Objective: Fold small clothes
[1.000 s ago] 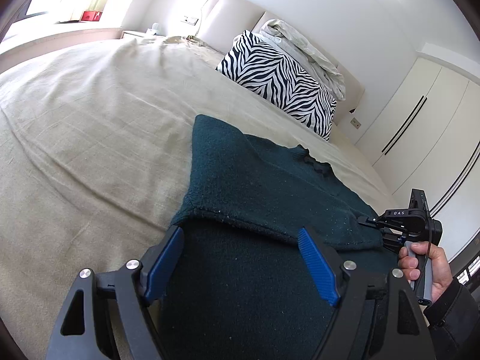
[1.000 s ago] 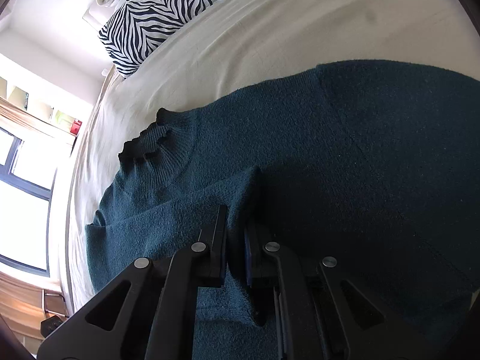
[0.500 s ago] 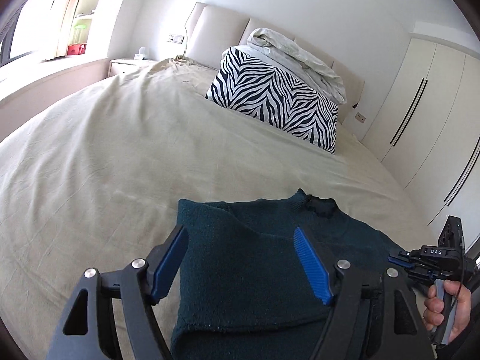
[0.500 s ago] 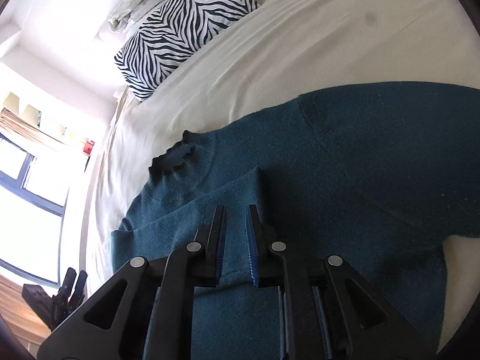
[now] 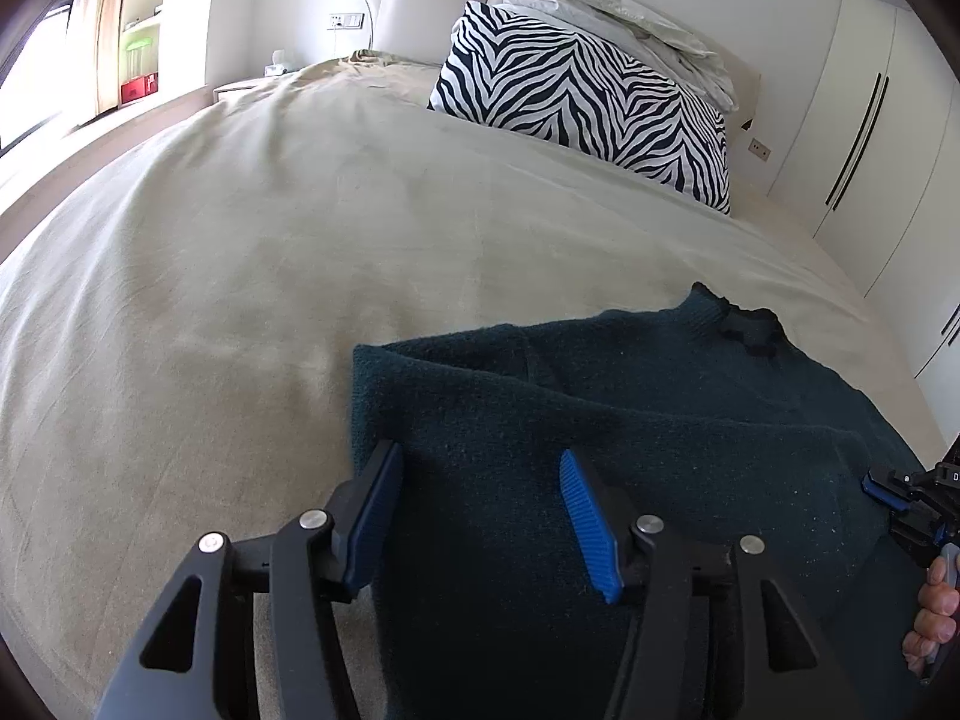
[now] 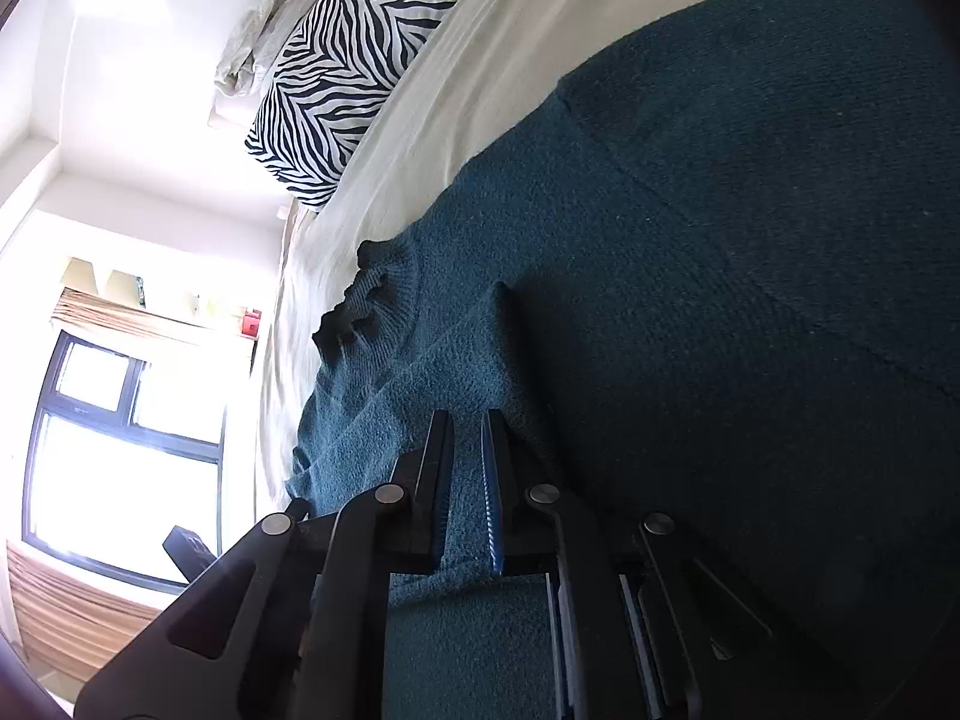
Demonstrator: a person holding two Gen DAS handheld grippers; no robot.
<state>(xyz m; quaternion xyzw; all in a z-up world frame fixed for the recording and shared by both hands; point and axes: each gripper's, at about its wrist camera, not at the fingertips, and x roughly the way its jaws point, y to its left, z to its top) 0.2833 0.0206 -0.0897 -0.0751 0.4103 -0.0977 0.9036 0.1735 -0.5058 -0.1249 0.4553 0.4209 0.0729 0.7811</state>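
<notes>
The right gripper [image 6: 468, 474] pinches the folded sleeve [image 6: 420, 396] of the teal sweater [image 5: 660, 420] at lower centre, while the left gripper [image 5: 480, 516] hangs wide open, empty, nearer its left edge.

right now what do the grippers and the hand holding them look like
Both grippers, left gripper and right gripper, are matte black linkage frames with silver rivets and ribbed blue pads on the fingers. A bare hand grips the right one's grey handle.

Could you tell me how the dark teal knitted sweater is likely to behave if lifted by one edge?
The dark teal knitted sweater looks floppy: its folded sleeve drapes in soft creases. The thick fuzzy knit probably grips the right gripper well and drags on the beige bedspread.
</notes>
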